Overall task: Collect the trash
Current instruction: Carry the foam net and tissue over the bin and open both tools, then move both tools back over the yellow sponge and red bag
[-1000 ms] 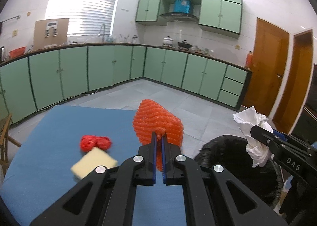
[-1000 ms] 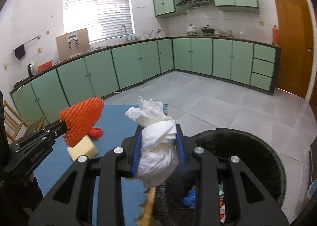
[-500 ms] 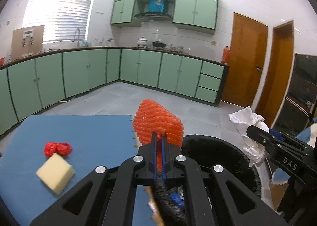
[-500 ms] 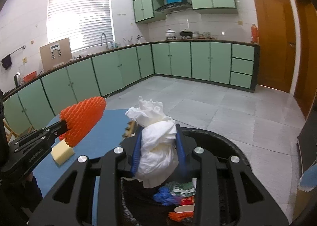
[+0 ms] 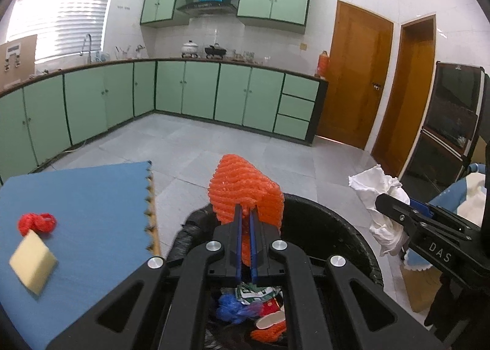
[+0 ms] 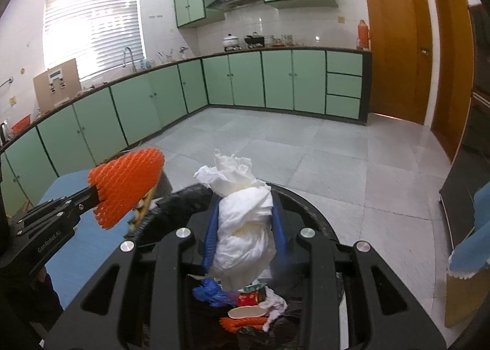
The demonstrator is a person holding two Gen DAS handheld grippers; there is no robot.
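The left gripper [image 5: 244,212] is clamped tight on an orange foam fruit-net sleeve [image 5: 245,193], its blue-padded fingers [image 5: 237,227] pinching the sleeve's lower edge so that most of it stands up above the tips. The right gripper [image 6: 245,227] holds a crumpled white paper wad [image 6: 243,227], its fingers [image 6: 211,233] set partly apart and pressed against the bulk of the wad on both sides. Both pieces of trash are carried over the mouth of a round black bin lined with a black plastic bag [image 5: 352,227], which judging by the task is where they are meant to fall; neither is let go yet.

Inside the bin lies other rubbish: a crushed blue plastic scrap [image 6: 211,291], some printed wrappers and another orange net piece [image 6: 242,322]. Two things remain on the blue foam-mat desk [image 5: 92,196] to the left of the bin: a pale yellow sponge block [image 5: 33,261] and a small red mesh bundle [image 5: 37,222], touching each other.

Both grippers point forward and tilt downward toward the bin, side by side, the left one over the bin's near-left rim and the right one nearer its middle. In the right wrist view the left gripper's sleeve sits above the desk edge and the bin's rim.
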